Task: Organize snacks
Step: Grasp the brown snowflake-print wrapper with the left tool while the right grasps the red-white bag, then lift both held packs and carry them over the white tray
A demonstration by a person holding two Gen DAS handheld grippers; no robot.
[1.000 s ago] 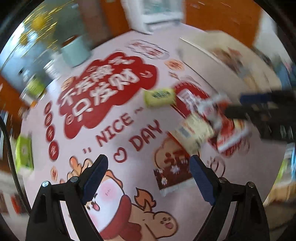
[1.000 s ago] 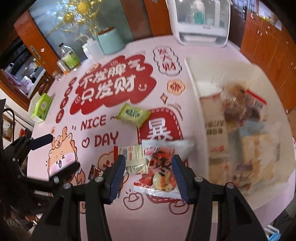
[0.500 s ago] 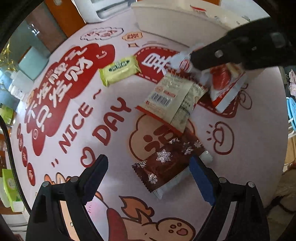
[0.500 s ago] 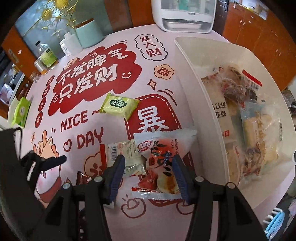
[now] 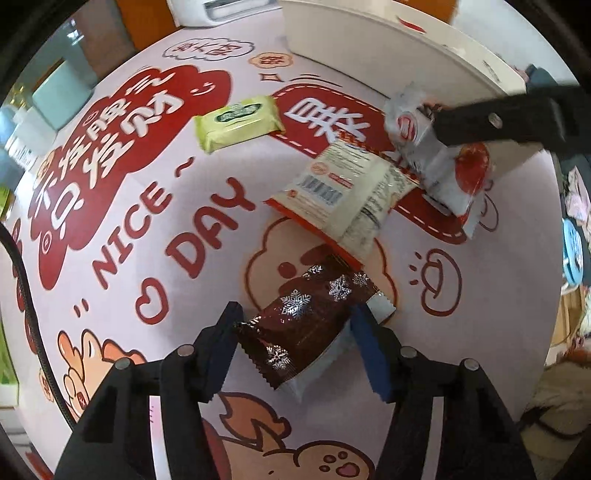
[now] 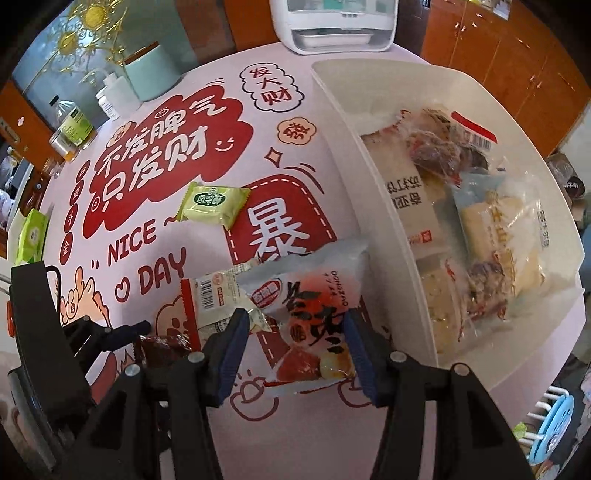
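A brown snowflake packet lies on the pink printed tablecloth. My left gripper points down over it with the jaws closing, and the blue pads touch the packet's two sides. My right gripper is shut on a white-and-red bun packet, next to the white bin. In the left wrist view that packet hangs crumpled under the right gripper's black finger. A beige barcode packet and a green packet lie loose on the cloth.
The white bin holds several wrapped snacks. At the back stand a white appliance, a mint canister and bottles. A green tissue pack sits at the left edge. The table edge runs close on the right.
My left gripper has come down over the brown snowflake packet and its jaws have narrowed onto it. My right gripper has rolled slightly and keeps hold of the white-and-red packet.
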